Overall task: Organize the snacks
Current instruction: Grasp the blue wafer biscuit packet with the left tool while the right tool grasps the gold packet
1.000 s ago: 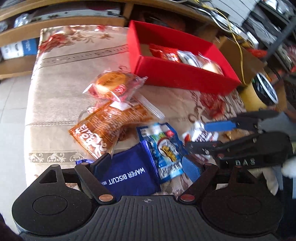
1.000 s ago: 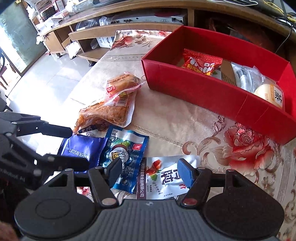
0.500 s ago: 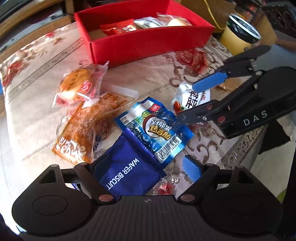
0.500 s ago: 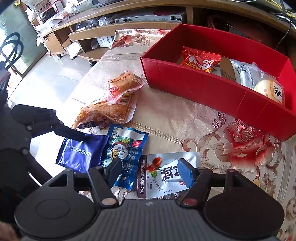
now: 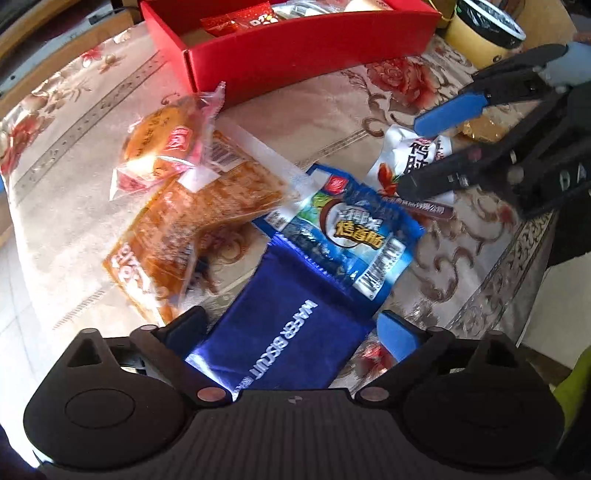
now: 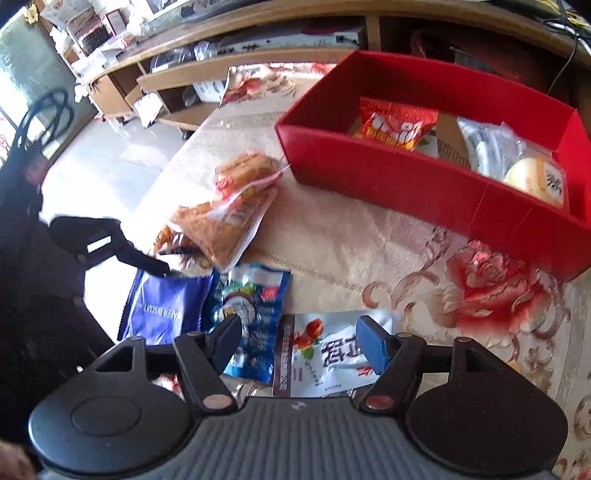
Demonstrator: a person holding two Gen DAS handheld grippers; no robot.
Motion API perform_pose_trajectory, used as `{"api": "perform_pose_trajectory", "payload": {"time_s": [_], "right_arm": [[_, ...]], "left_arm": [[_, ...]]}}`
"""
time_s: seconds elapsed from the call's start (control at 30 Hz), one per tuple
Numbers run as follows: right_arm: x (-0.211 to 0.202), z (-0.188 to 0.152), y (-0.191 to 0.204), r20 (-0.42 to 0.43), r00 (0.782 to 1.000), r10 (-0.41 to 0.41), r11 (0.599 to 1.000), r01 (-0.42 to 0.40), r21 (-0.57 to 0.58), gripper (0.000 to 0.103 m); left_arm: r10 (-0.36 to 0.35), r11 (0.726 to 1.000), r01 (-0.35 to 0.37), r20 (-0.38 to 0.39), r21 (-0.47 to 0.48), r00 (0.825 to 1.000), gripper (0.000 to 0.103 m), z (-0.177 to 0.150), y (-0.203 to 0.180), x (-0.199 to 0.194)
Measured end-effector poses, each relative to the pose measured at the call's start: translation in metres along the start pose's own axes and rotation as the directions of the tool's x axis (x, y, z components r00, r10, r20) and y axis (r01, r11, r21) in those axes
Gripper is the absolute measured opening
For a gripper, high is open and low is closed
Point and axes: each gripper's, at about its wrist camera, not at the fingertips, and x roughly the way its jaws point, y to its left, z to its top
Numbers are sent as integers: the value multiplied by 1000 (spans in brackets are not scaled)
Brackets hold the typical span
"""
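Note:
A red box (image 5: 295, 55) (image 6: 424, 192) holds a red packet (image 6: 395, 125), a clear packet and a round bun. On the cloth lie a bun packet (image 5: 166, 147), an orange snack bag (image 5: 184, 229), a blue-white packet (image 5: 343, 236), a dark blue wafer biscuit pack (image 5: 291, 343) (image 6: 162, 306) and a white packet (image 6: 325, 354) (image 5: 417, 162). My left gripper (image 5: 291, 332) is open, its fingers either side of the wafer pack. My right gripper (image 6: 299, 339) is open just above the white packet.
A yellow cup (image 5: 480, 33) stands right of the box. Wooden shelves (image 6: 221, 62) line the far side. The table's near edge (image 5: 524, 266) runs by the right gripper, with tiled floor (image 6: 110, 155) beyond the table's left end.
My left gripper has moved forward and lower over the wafer biscuit pack, which now lies between its fingers. My right gripper has barely moved.

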Motion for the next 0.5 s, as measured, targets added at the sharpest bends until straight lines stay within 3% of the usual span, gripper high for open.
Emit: {"api": "perform_pose_trajectory", "payload": {"time_s": [0.23,0.5], "right_arm": [[-15,2,-19,38,999,-28,998,26,56,65],[-35,-4,-26,72,997,-27,997,21,76,65]], "left_arm": [[100,995,-100,-4,-16,995,93,-5,-34,2],[60,998,-59,-66,19,996,102,-13,-39,4]]}}
